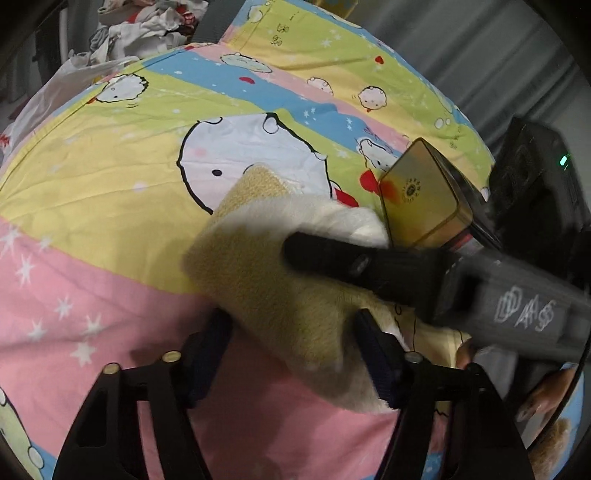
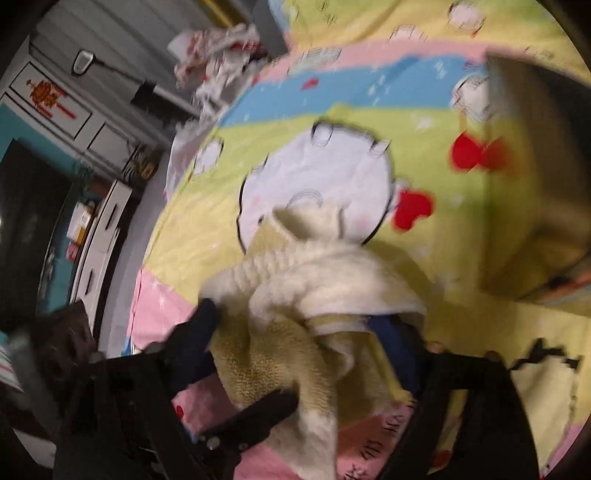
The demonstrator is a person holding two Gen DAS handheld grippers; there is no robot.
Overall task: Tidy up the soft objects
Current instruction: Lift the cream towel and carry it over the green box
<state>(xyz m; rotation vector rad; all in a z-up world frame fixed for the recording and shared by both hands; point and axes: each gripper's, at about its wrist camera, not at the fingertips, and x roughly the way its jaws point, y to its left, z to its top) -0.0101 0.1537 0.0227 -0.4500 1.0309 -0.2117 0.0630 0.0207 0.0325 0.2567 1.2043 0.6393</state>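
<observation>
Left wrist view
Your left gripper (image 1: 293,354): jaws stand apart, one on each side of the plush; I cannot tell whether the pads press on it.
Soft thing: the tan and cream plush toy (image 1: 280,288) lies on the cartoon bedspread (image 1: 110,192), its lower end reaching down between your left fingers.
In your way: the right gripper (image 1: 406,273) crosses from the right, one black finger lying over the plush's cream top.
Around: a gold-coloured box (image 1: 424,199) stands just beside the plush at the upper right; a heap of clothes (image 1: 147,26) sits at the far edge of the bed; a white plastic bag (image 1: 62,88) lies at the left edge.

Right wrist view (blurred)
Your right gripper (image 2: 310,332): jaws apart, with the plush toy (image 2: 295,317) bunched between them, touching both fingers; no firm clamp shows.
In your way: the left gripper (image 2: 255,417) pokes in from the lower left, against the plush's lower end.
Around: the gold box (image 2: 535,192) is at the right, clothes heap (image 2: 218,51) above, white drawers (image 2: 99,236) beyond the bed at left.
</observation>
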